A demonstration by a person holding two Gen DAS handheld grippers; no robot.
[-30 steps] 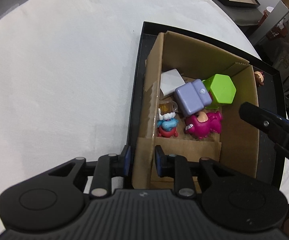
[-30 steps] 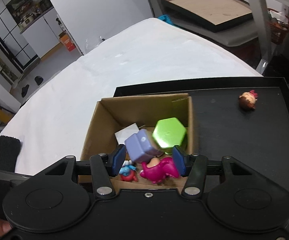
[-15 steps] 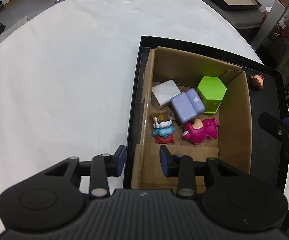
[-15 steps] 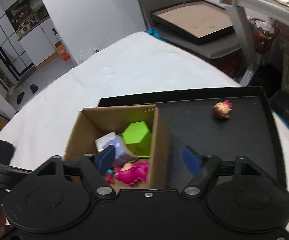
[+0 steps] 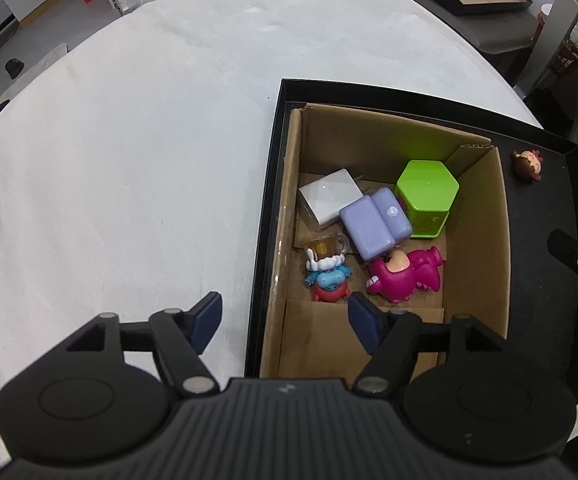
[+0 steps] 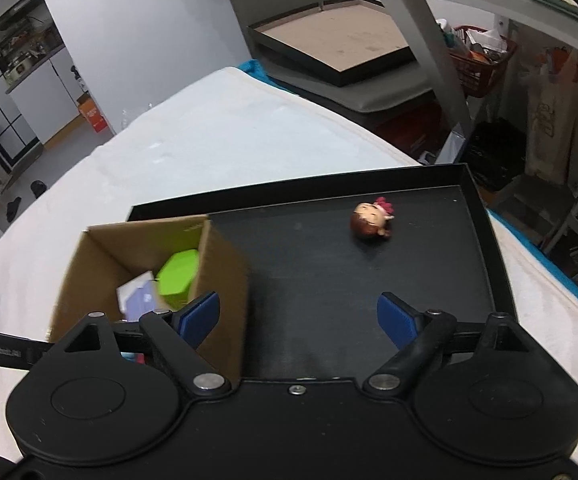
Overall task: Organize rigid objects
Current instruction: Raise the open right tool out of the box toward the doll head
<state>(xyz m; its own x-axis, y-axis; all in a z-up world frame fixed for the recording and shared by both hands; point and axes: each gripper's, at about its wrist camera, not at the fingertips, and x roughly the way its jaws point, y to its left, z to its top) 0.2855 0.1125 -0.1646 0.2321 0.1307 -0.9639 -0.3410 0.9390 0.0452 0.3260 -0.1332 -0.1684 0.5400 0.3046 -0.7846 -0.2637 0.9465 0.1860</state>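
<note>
Now the small brown-haired doll head with a pink bow (image 6: 371, 221) lies alone on the black tray (image 6: 429, 280), outside the open cardboard box (image 6: 225, 276). The right claw (image 6: 299, 316), empty and opening, is best centred over it before closing; the left claw (image 5: 283, 322), likewise opening, straddles the box wall unclamped.

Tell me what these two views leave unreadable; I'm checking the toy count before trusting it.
- Right wrist view: the cardboard box wall and a pad of the right tongs hide most toys inside; only the green block and a lilac piece show.
- Left wrist view: the left tongs cover the box's near floor.
- Left wrist view: the doll head is too small for detail.
</note>
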